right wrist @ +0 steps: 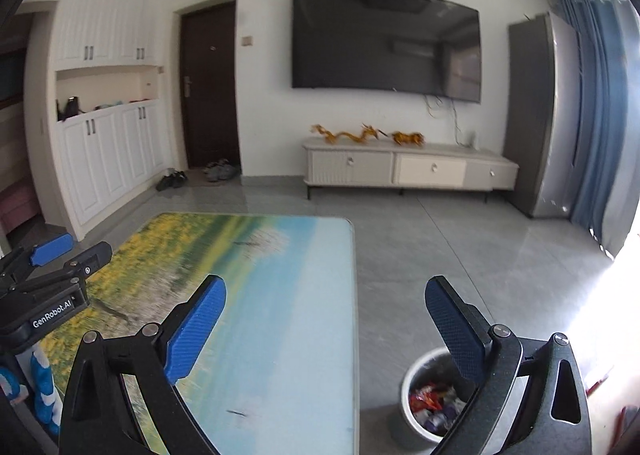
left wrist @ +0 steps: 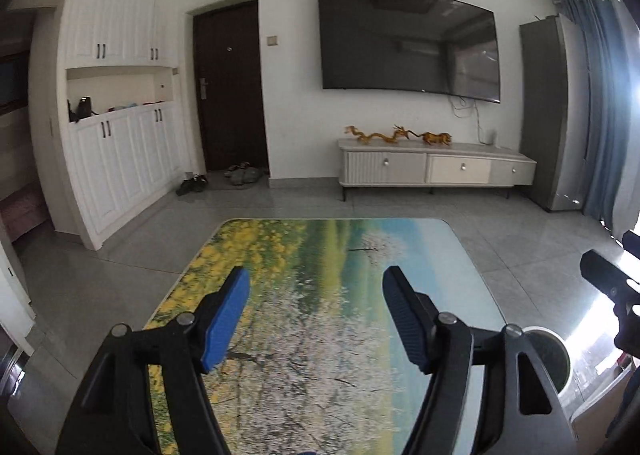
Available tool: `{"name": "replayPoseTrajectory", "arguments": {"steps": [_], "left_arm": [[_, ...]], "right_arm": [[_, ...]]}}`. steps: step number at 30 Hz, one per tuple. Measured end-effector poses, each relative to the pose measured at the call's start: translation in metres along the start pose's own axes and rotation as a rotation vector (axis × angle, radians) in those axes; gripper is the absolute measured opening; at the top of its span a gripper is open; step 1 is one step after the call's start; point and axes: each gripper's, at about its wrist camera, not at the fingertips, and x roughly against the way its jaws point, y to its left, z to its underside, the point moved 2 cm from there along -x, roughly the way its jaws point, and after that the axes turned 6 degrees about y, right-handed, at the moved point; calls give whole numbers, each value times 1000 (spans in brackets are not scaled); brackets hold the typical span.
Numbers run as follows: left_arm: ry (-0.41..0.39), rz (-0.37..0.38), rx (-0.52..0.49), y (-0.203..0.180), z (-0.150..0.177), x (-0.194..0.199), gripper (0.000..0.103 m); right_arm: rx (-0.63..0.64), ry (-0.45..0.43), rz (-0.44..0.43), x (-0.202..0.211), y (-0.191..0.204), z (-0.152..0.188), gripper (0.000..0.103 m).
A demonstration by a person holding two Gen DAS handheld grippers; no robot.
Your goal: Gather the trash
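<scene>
A low table (left wrist: 320, 335) with a landscape print on its top lies under both grippers, and no loose trash shows on it. A grey waste bin (right wrist: 402, 421) stands on the floor off the table's right edge and holds several colourful wrappers (right wrist: 434, 403). My left gripper (left wrist: 317, 275) is open over the table top (right wrist: 260, 315) with nothing between its blue pads. My right gripper (right wrist: 327, 284) is open wide and empty, its right finger above the bin. The left gripper (right wrist: 80, 249) shows at the far left of the right wrist view. The bin's rim (left wrist: 538, 330) shows in the left wrist view.
Grey tiled floor (right wrist: 460, 247) surrounds the table. A TV cabinet (left wrist: 432, 167) with orange figurines stands under a wall TV (left wrist: 408, 43). Shoes (left wrist: 224, 179) lie by the dark door. White cupboards (left wrist: 116, 159) line the left, a blue curtain (right wrist: 592, 115) the right.
</scene>
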Motion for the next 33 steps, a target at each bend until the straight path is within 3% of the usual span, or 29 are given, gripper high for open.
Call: {"name": "replayPoseTrajectory", "arguments": {"steps": [5, 11, 33], "left_arm": [[-58, -61, 72, 33, 3, 18, 73], [-117, -97, 72, 37, 9, 36, 78], [-140, -55, -9, 2, 17, 48, 78]], "right_arm": [[60, -49, -29, 11, 53, -5, 100], [91, -95, -21, 25, 76, 7, 102], [-12, -166, 49, 48, 32, 13, 103]]}}
